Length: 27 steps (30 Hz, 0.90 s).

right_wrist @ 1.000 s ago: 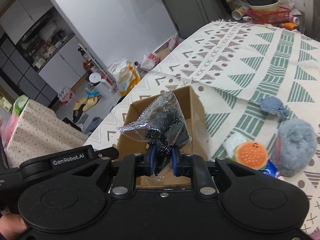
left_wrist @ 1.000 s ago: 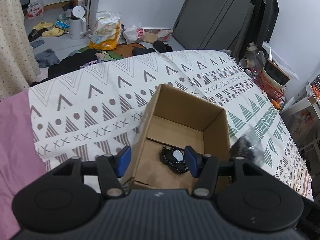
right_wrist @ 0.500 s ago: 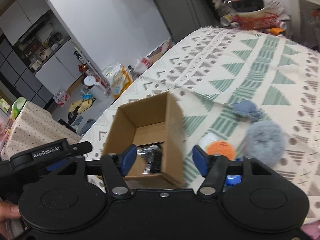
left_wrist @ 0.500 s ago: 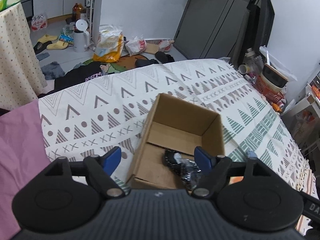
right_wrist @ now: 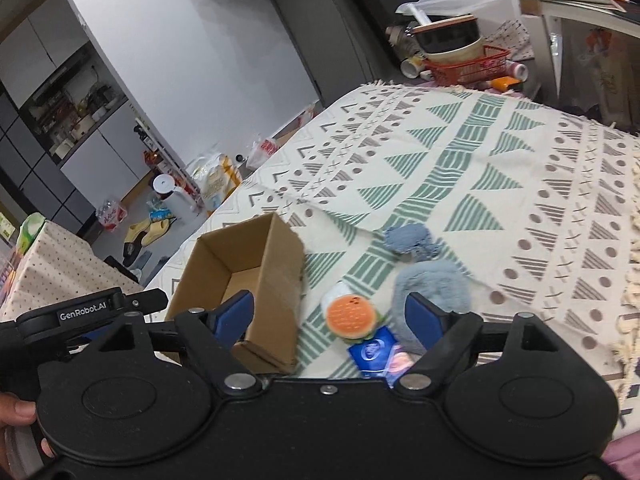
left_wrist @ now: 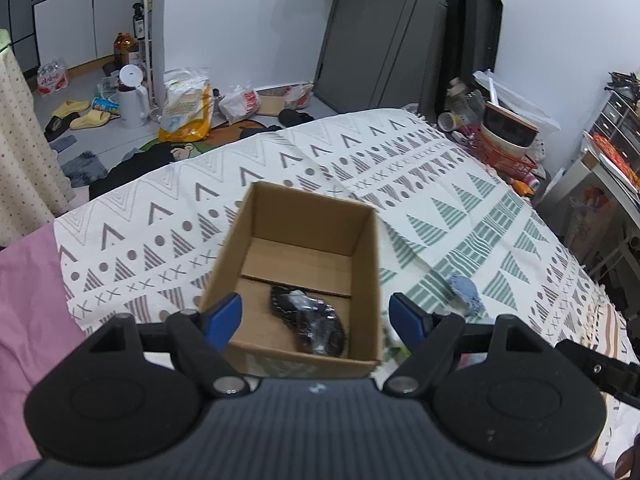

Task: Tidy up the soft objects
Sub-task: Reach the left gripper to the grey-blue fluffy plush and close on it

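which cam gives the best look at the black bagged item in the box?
Left wrist. It looks down into the cardboard box, so the black bagged item shows on the floor by the near wall. The right wrist view sees the box from the side; its interior is mostly hidden and the item doesn't show.

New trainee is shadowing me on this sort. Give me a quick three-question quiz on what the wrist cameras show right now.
1. True or false: the cardboard box is empty.
2. Which lies nearest the box in the right wrist view: A the burger toy, B the small blue plush, C the red basket?
3. What are the right gripper fingers holding?

Key: 1 false, a black bagged item lies inside. 2 A. 3 nothing; they stand open.
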Each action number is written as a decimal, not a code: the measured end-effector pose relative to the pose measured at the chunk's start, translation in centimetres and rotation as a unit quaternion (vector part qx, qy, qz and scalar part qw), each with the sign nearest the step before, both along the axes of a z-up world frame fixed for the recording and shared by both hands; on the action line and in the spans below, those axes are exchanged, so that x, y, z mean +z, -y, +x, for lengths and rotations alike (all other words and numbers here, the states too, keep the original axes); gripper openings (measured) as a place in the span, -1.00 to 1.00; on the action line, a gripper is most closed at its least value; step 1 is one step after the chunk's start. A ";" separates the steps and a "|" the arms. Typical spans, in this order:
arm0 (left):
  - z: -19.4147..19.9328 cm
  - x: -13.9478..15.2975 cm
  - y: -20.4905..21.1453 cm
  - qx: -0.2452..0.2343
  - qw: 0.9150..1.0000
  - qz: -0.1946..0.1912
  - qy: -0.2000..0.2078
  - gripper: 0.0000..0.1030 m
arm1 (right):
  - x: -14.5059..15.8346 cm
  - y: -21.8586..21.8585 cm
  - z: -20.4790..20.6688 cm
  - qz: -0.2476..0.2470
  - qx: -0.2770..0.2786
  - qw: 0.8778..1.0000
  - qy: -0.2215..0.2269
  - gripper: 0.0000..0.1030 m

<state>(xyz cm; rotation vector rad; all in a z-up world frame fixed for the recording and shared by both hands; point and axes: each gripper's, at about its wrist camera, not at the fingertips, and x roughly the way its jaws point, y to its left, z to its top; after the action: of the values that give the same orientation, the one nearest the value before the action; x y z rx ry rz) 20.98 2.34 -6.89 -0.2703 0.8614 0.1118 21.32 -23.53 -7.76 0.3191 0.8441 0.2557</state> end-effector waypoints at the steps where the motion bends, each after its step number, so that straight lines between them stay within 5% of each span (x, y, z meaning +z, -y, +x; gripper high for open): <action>1: 0.0 0.1 0.4 -0.002 1.000 0.000 0.001 0.54 | 0.0 0.5 -0.1 0.002 -0.002 1.000 0.001 0.61; 19: 0.3 0.0 7.9 -0.053 0.999 0.003 0.005 0.54 | -1.6 8.0 0.0 0.047 -0.042 0.998 -0.003 0.61; 27: 1.8 -2.7 10.5 -0.076 0.997 -0.010 -0.007 0.43 | -6.4 10.3 0.8 0.090 -0.089 0.991 -0.032 0.32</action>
<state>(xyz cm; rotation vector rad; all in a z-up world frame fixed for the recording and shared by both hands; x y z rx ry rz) 22.79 -8.16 -9.54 -0.2217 0.8933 -0.0357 22.16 -33.80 -14.17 0.5720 0.8506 0.1559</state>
